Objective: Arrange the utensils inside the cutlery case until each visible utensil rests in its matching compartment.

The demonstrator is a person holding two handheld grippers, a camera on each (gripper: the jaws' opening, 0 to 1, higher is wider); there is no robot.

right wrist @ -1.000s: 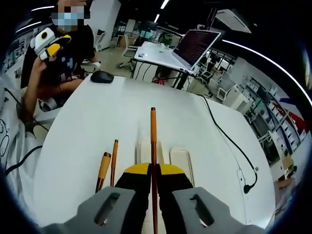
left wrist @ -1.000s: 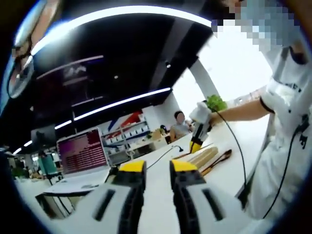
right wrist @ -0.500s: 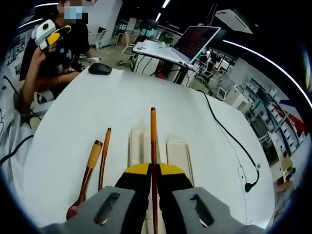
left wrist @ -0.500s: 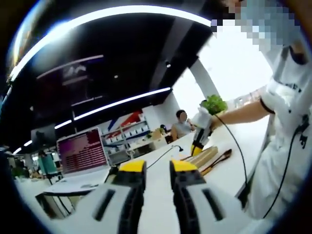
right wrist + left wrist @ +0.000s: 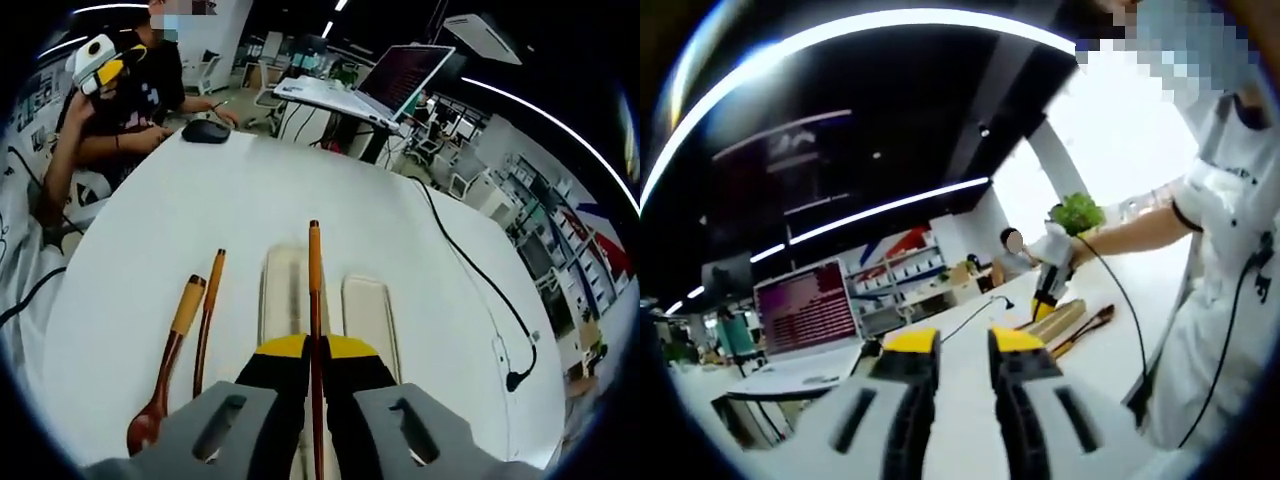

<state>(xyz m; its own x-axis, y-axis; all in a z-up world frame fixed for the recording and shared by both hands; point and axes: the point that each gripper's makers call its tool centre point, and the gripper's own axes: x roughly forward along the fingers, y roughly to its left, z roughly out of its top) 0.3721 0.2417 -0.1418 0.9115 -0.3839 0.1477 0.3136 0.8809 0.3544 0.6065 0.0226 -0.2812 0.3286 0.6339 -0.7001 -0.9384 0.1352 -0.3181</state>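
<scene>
Your right tongs [image 5: 312, 350] are clenched on a single wooden chopstick [image 5: 314, 290], which runs straight out from between the jaws and hangs over the cutlery case [image 5: 365, 310]. The case lies on the white bench [image 5: 200, 200], pale and smooth, with long narrow troughs side by side; how many there are in all is hard to tell, since the tongs hide its near end. Just left of it lie a wooden spoon [image 5: 165, 370], its bowl dark and glossy and its handle a lighter orange-brown, and a second thin chopstick [image 5: 207, 315] close beside it.

The stick is light, stiff and round, with a lacquered look, so it will probably roll or pivot in a pinch taken at one end. You hold it well back, so the far tip will swing with any wrist tilt; lower it level and along a trough. The spoon is top-heavy at the bowl; take it at mid-handle.

Your left tongs [image 5: 962, 345] are held up off the bench, jaws a little apart and gripping nothing. From there the right tongs [image 5: 1047, 300] stand over the case [image 5: 1060, 318].
</scene>
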